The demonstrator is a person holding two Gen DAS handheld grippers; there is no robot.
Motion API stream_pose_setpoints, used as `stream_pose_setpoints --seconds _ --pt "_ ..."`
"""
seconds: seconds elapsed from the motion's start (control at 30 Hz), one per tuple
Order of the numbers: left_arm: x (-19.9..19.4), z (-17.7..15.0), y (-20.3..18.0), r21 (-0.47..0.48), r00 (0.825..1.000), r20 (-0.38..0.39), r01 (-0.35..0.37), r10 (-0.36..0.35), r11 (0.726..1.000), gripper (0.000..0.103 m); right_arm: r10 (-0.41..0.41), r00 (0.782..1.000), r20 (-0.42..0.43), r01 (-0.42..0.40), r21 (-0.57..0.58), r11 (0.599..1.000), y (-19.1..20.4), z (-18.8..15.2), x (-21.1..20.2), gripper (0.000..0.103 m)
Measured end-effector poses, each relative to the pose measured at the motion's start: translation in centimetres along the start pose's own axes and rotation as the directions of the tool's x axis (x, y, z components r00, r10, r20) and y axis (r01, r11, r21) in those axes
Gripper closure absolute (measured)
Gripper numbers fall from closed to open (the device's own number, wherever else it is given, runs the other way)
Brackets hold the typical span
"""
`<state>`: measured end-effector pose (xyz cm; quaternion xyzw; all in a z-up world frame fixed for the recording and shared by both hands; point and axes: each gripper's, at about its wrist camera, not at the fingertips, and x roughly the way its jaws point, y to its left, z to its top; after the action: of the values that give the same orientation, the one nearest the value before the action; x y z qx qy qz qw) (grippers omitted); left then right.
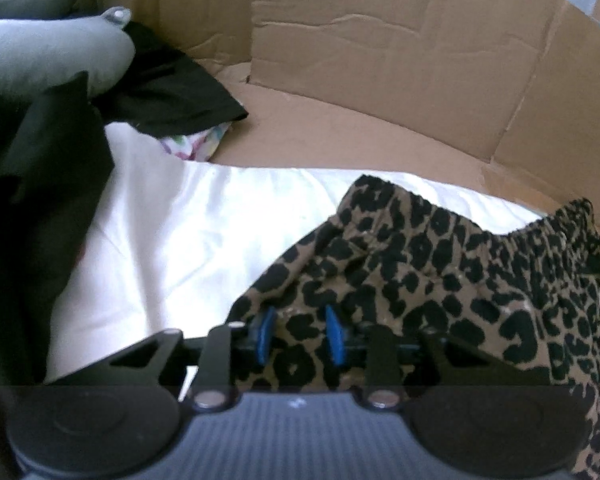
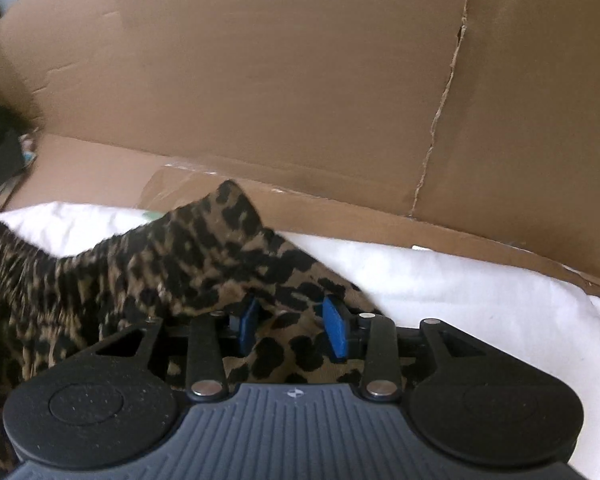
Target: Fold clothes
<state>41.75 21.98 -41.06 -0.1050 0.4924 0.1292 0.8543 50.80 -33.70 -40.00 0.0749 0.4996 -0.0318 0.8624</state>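
A leopard-print garment (image 1: 440,272) with a gathered elastic waistband lies rumpled on a white sheet (image 1: 180,240). My left gripper (image 1: 300,334) holds a fold of its lower left part, blue pads (image 1: 265,332) closed against the cloth. In the right wrist view the same garment (image 2: 100,280) spreads to the left, one peak standing up. My right gripper (image 2: 290,326) sits over its right edge. Cloth lies between the blue pads (image 2: 334,330) and drapes over the left finger, but the jaws stand apart and the right pad is clear of it.
Brown cardboard walls (image 1: 380,80) (image 2: 260,80) enclose the sheet at the back and right. At the left are piled a grey garment (image 1: 40,52), a black cloth (image 1: 172,88), a dark garment (image 1: 28,200) and a colourful patterned piece (image 1: 192,146).
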Motion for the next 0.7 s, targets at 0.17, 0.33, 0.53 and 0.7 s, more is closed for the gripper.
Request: stream_pose_setpoints --seconds 0.17,0.33,0.53,0.7 --pt "-1.7 0.3 0.3 0.013 1.0 -0.019 -0.018 0.018 1.0 0.063 0.014 0.998 -0.065 -0.014 -0.002 1.0 -0.2 0.5 -0.7 0.061" --pt "-4.5 0.2 1.0 0.051 0.999 -0.021 -0.024 0.025 0.998 0.057 0.006 0.998 -0.061 -0.009 -0.041 0.999 -0.3 -0.7 -3.1 0.06" --pt "-8.7 -0.5 2.2 0.057 1.0 -0.022 0.022 -0.021 0.998 0.05 -0.017 1.0 -0.014 0.018 0.028 0.999 -1.5 -2.6 -7.6 0.06" --pt "-12.4 -2.5 2.7 0.089 0.999 -0.011 0.052 -0.051 0.995 0.048 -0.007 1.0 0.006 0.006 0.133 0.991 -2.8 -3.1 -13.0 0.06"
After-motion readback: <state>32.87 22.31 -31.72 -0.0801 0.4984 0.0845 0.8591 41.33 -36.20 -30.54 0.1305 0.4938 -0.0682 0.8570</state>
